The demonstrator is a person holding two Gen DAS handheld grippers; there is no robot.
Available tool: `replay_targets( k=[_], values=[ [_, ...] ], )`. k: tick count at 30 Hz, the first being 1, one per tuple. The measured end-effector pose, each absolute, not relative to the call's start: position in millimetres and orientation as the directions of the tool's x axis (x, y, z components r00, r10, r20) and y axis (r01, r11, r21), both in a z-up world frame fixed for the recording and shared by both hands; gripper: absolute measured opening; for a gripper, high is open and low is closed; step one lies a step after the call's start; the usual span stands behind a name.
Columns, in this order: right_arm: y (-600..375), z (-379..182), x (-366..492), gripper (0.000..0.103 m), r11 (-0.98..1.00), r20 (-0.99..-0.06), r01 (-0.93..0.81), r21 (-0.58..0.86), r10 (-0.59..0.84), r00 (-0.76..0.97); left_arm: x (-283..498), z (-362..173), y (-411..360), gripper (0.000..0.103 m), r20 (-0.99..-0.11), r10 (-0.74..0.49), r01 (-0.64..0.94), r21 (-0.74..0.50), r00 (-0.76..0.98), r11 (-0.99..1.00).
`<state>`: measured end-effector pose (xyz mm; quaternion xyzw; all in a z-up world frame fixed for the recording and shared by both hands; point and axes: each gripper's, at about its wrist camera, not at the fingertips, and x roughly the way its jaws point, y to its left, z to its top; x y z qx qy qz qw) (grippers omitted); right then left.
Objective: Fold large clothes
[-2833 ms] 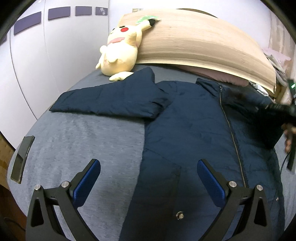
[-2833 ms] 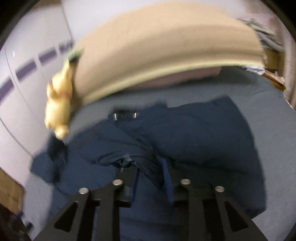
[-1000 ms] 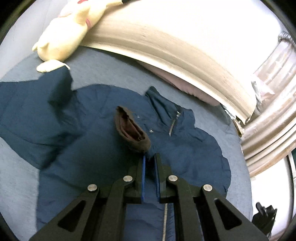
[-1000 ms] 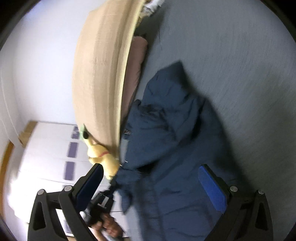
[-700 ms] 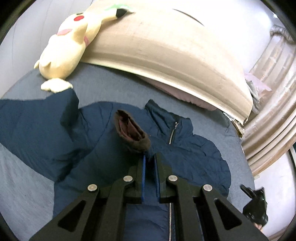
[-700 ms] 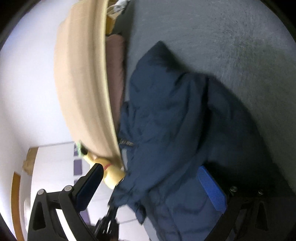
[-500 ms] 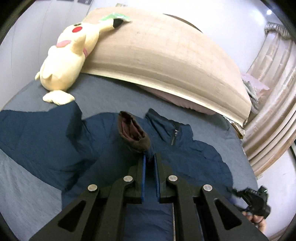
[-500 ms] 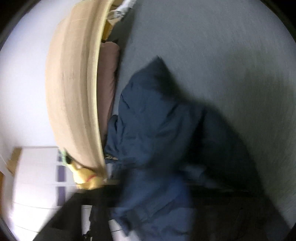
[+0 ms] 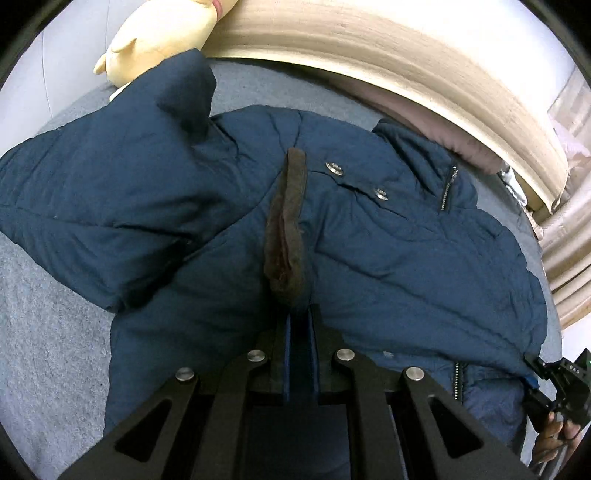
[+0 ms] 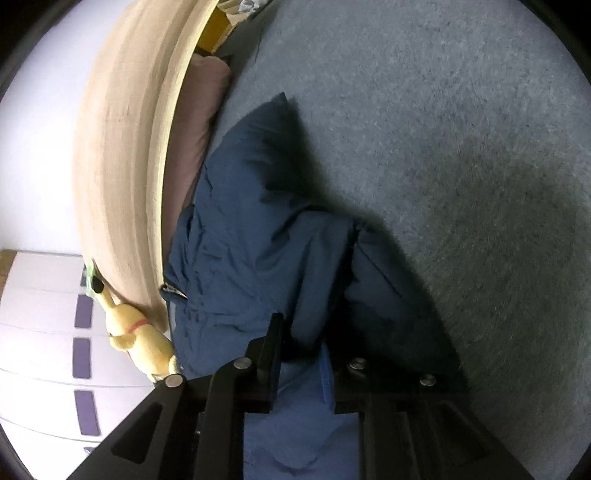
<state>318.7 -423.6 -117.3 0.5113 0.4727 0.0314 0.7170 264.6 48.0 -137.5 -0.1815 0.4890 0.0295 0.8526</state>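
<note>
Bedding of grey [image 9: 48,332] filled most of both views, with the headboard [image 9: 388,62] at twelve o'clock in the left view. On it lay the navy jacket [image 9: 388,258], collar towards the headboard, one sleeve folded across its chest. We judged it bulky, soft and slippery, best taken at cuffs, hems or seams. The left tool [image 9: 299,325], at six o'clock, was pinched together on the sleeve just below the brown cuff [image 9: 286,236]. The right tool [image 10: 301,350] had jacket cloth between its jaws as they were opening; in the left view it sat at four o'clock, at the jacket's edge. A plush toy [image 9: 166,33] lay at eleven.
</note>
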Motion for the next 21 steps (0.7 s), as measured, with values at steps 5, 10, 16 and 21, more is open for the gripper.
replay_targets(
  k=[5, 10, 16, 21],
  values=[
    [-416.8, -113.2, 323.9, 0.024, 0.489, -0.668, 0.455, 0.744, 0.529, 0.523, 272.6, -141.7, 41.4, 0.009, -0.862, -0.108, -0.213, -0.241, 0.495, 0.947],
    [-399.2, -70.3, 318.9, 0.091, 0.59, -0.659, 0.314, 0.744, 0.568, 0.494, 274.6, -124.9, 31.8, 0.016, -0.87, -0.06, -0.176, -0.166, 0.489, 0.97],
    [-442.2, -18.7, 324.1, 0.097, 0.718, -0.675, 0.241, 0.653, 0.407, 0.615, 253.3, -65.6, 31.6, 0.06, -0.757, 0.129, -0.211, -0.011, 0.64, 0.978],
    [-451.9, -67.0, 381.7, 0.098, 0.718, -0.735, 0.297, 0.629, 0.423, 0.53, 260.0, -49.4, 4.2, 0.07, -0.706, 0.108, -0.131, 0.022, 0.7, 0.991]
  ],
)
